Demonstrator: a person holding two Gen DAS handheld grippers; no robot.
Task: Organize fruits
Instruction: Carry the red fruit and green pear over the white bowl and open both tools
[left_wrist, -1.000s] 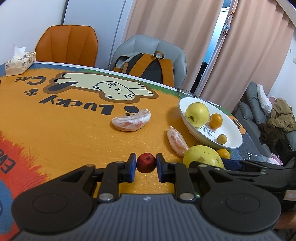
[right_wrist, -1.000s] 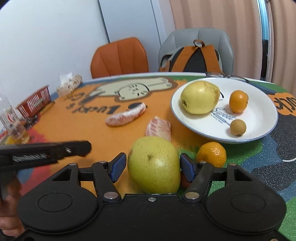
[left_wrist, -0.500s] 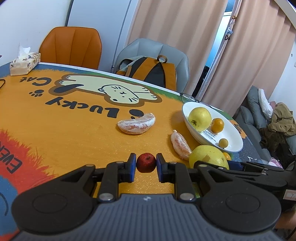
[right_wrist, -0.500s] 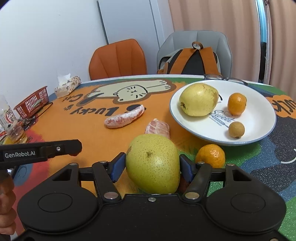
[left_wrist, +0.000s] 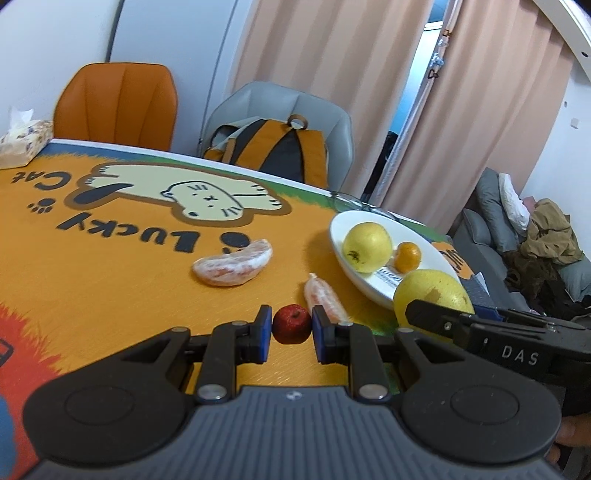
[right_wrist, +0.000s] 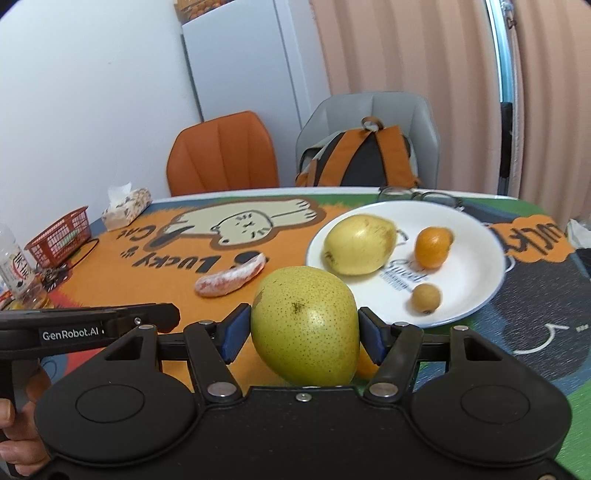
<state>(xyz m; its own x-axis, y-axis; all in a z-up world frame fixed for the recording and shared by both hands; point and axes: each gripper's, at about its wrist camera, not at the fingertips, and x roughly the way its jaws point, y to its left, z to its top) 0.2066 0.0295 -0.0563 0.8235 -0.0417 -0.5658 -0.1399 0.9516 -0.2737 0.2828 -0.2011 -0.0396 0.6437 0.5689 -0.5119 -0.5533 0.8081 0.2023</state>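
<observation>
I have the right gripper (right_wrist: 303, 332) clamped on the big green pear (right_wrist: 304, 325), its pads pressing on both flanks and the fruit held clear of the table (right_wrist: 110, 266), while the left gripper (left_wrist: 291, 332) is clenched on a small red fruit (left_wrist: 291, 324) that fills the narrow gap between its blue pads. What the next move turns on, as I judge it, is that the white plate (right_wrist: 476, 236) lies ahead and to the right of the pear, just beyond it in the right wrist view, so the right hand is the nearer one and should go in first; the left would have to cross to the right past the peeled segment (left_wrist: 325, 297) to reach the same plate. The plate already holds a yellow pear (right_wrist: 360, 243), a small orange (right_wrist: 433, 246) and a little brown fruit (right_wrist: 426, 298), leaving bare space on its far right. A longer peeled segment (left_wrist: 233, 263) lies on the table to the left. Behind the held pear only a sliver of another orange fruit (right_wrist: 366, 365) shows, and I cannot tell how it sits; the plate's near rim is also hidden by the pear
</observation>
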